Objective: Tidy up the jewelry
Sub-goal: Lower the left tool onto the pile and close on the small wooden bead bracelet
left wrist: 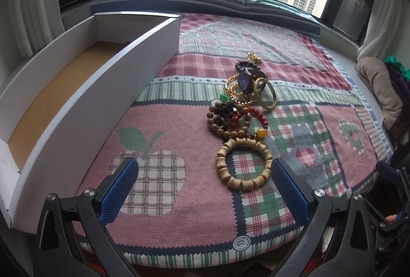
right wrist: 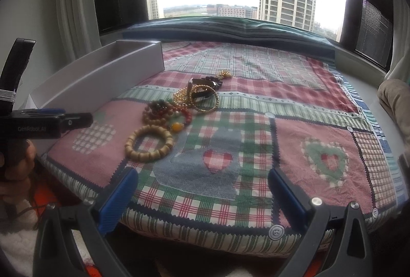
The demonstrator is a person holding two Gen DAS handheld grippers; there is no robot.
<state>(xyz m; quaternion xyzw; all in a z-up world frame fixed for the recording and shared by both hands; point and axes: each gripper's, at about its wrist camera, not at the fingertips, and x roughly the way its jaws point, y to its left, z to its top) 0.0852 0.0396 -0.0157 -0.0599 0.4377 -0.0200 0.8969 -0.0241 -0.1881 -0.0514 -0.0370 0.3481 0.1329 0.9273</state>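
Note:
A pile of jewelry lies on a patchwork cloth. Nearest is a tan wooden bead bracelet [left wrist: 243, 164], also in the right wrist view [right wrist: 149, 146]. Behind it lie mixed red and brown bead strands [left wrist: 235, 120], gold bangles [left wrist: 266, 95] and a dark watch [left wrist: 244, 80]. A long white box [left wrist: 84, 103] with a tan floor stands empty at the left, also in the right wrist view [right wrist: 102, 77]. My left gripper [left wrist: 205, 190] is open, just short of the wooden bracelet. My right gripper [right wrist: 202, 190] is open and empty over the cloth's front edge.
The patchwork cloth [left wrist: 179, 195] covers a raised pad by a window. A folded striped cushion [right wrist: 230, 28] lies along the sill. A beige fabric bundle [left wrist: 379, 87] sits at the right. The left gripper's body [right wrist: 46, 123] shows at the left in the right wrist view.

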